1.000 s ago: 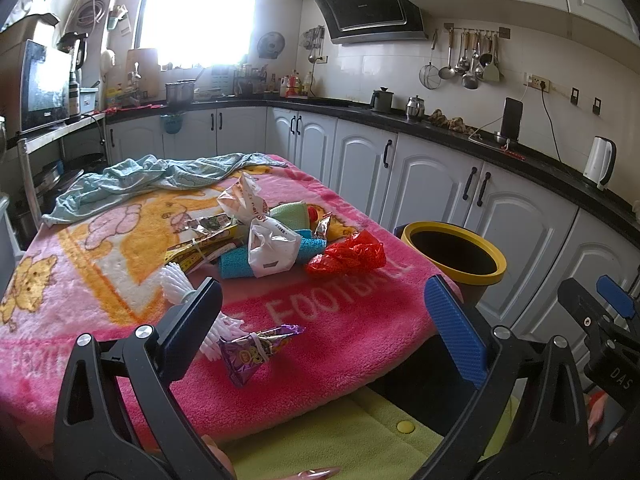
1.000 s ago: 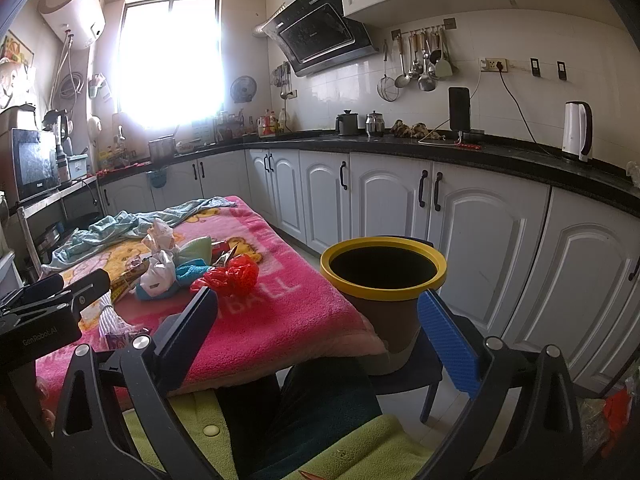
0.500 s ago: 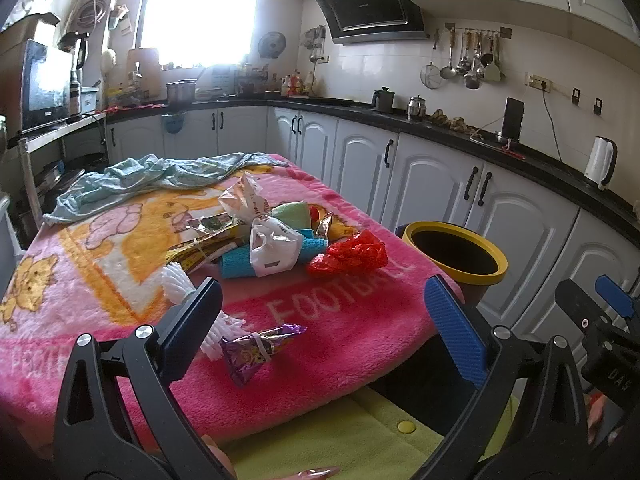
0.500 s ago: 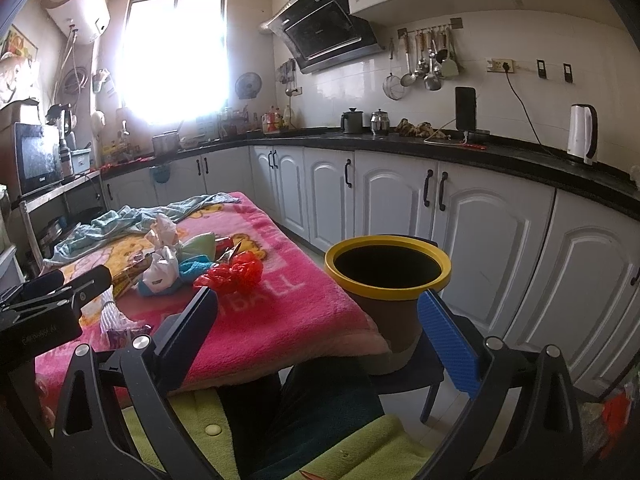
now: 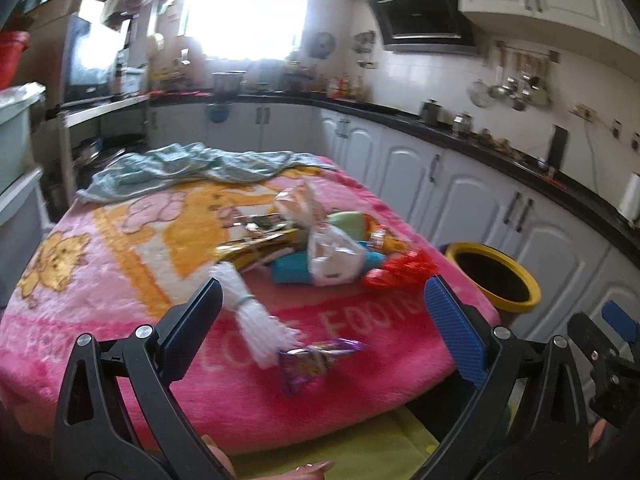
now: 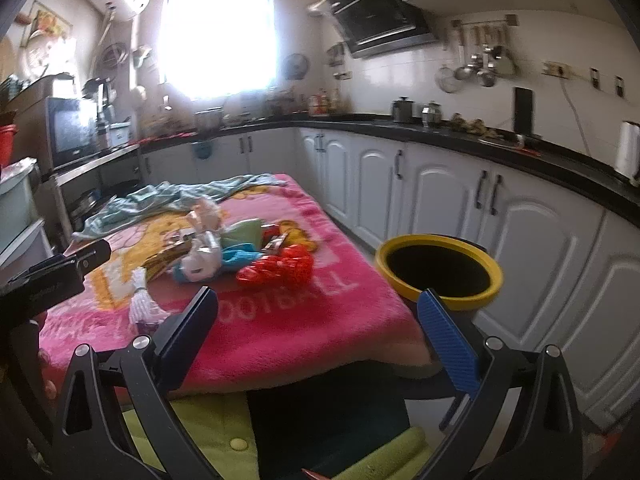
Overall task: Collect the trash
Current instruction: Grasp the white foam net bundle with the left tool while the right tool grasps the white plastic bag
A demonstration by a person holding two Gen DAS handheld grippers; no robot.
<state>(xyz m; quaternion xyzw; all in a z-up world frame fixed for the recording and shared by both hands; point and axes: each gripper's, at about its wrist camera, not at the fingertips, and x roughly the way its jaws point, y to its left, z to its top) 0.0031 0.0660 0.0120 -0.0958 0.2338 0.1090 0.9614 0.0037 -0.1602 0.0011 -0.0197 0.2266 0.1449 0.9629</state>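
Across the middle of both frames a pink fleece blanket (image 5: 120,308) with cartoon print is seen covering the tabletop, trash piled at its centre. Pile: white crinkled plastic bag (image 5: 330,258), teal rolled wrapper (image 5: 290,270), red crumpled plastic wrapper (image 5: 400,274), gold foil packets (image 5: 256,246), pale green pouch (image 5: 348,222). Nearer the lower edge of the left wrist frame, a white tasselled bundle (image 5: 252,316) is seen, with a purple foil snack wrapper (image 5: 310,360) touching its lower end. A light blue crumpled cloth (image 5: 188,168) is draped over the blanket's far end, upper left. A yellow-rimmed round trash bin (image 6: 440,268) stands just beside the tabletop's right edge, open and dark inside.

Left gripper (image 5: 320,328): jaws spread wide, nothing held, framed over the purple wrapper and tassel; contact cannot be judged due to motion blur. Right gripper (image 6: 318,316): jaws spread wide, nothing held, framed over the blanket's near edge, bin rim behind the right-hand jaw.
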